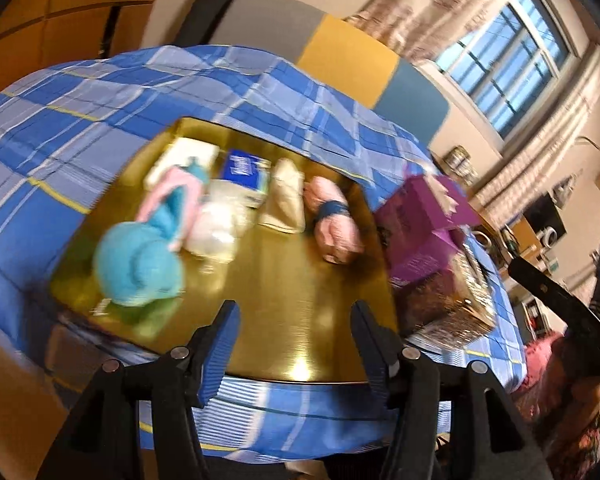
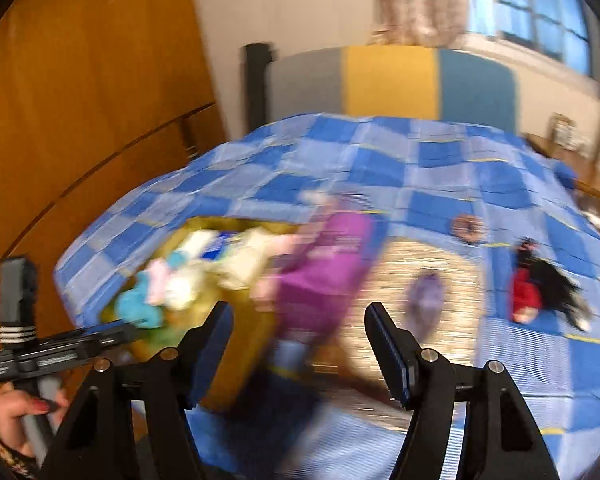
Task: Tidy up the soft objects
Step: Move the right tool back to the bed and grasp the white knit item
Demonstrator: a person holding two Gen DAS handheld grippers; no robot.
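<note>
A gold tray (image 1: 300,320) on the blue checked cloth holds a row of soft things: a blue plush bunny (image 1: 136,268), a white bundle (image 1: 216,228), a cream pouch (image 1: 284,200) and a pink roll (image 1: 336,224) tied with a blue band. My left gripper (image 1: 294,312) hovers open over the tray's near part, nothing between its fingers. In the blurred right wrist view my right gripper (image 2: 300,312) is open and empty above a purple box (image 2: 324,272). A doll (image 2: 540,292) in red with black hair lies to the right on the cloth.
The purple box (image 1: 420,216) stands beside the tray, on a glittery woven mat (image 2: 432,280) that carries a small purple item (image 2: 426,296). A brown ring-shaped thing (image 2: 466,226) lies farther back. A hand (image 2: 24,412) holds the left gripper's handle. Behind stand a colour-block panel (image 2: 392,80) and a window.
</note>
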